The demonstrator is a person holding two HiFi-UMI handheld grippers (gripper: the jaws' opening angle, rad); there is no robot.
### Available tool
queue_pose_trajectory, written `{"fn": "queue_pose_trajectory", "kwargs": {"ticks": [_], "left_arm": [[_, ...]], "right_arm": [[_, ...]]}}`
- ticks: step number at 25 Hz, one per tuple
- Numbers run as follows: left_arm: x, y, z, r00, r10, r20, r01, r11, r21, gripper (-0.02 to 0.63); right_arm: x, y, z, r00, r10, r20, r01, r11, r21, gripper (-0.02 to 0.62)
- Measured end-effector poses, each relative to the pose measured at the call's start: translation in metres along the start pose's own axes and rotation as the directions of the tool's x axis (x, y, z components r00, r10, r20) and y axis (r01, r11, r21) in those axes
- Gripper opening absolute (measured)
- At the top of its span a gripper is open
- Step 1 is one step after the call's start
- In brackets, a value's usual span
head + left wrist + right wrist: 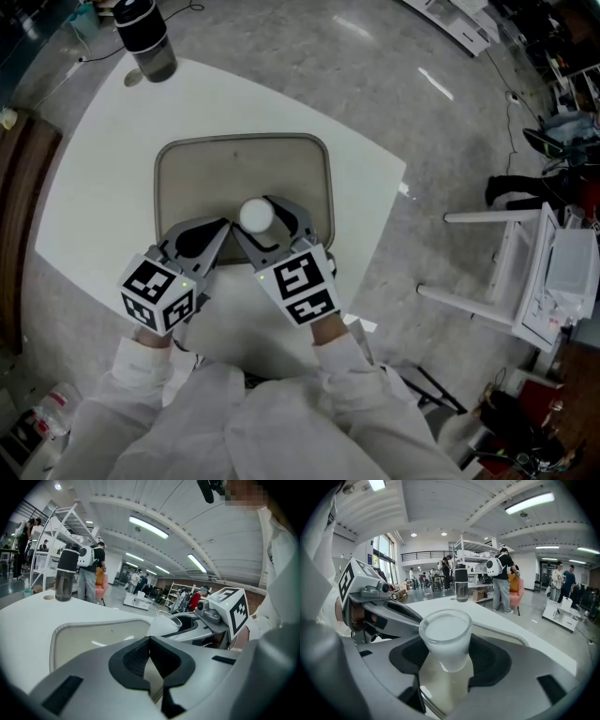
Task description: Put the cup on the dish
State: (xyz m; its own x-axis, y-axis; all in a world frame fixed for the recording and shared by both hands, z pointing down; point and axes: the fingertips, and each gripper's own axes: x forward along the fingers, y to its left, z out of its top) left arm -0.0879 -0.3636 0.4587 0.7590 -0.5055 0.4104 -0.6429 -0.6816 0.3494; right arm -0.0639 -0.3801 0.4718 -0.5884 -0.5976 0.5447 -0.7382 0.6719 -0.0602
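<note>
A frosted white cup point(256, 215) sits between the jaws of my right gripper point(262, 225), which is shut on it. The cup point(445, 637) stays upright, just above the near part of the beige dish point(244, 173), a flat tray with rounded corners on the white table. In the right gripper view the black pads press on both sides of the cup. My left gripper point(208, 234) hovers beside it on the left, over the dish's near edge. Its pads point(140, 656) meet at the tips with nothing between them. The cup's rim point(166, 617) shows to its right.
A dark tumbler point(145, 37) stands at the table's far left corner. The white table point(103, 159) ends close behind the dish on the right. A white folding frame point(511, 262) stands on the floor to the right, and several people stand far off.
</note>
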Motion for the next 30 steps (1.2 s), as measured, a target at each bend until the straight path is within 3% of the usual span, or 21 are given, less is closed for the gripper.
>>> {"fn": "queue_pose_trajectory", "kwargs": {"ticks": [16,30], "left_arm": [[0.018,0.046,-0.018,0.999,0.031,-0.042,-0.032,0.999,-0.04,0.009],[0.022,0.059,-0.03,0.998,0.024,-0.053,-0.028,0.997,-0.065,0.009]], "right_arm": [[0.042,-0.012,-0.019,0.999,0.019,-0.036,-0.02,1.0,-0.008,0.261],[0.056,-0.006,-0.028,0.998,0.028,-0.057,-0.028,1.0,0.004,0.261]]}}
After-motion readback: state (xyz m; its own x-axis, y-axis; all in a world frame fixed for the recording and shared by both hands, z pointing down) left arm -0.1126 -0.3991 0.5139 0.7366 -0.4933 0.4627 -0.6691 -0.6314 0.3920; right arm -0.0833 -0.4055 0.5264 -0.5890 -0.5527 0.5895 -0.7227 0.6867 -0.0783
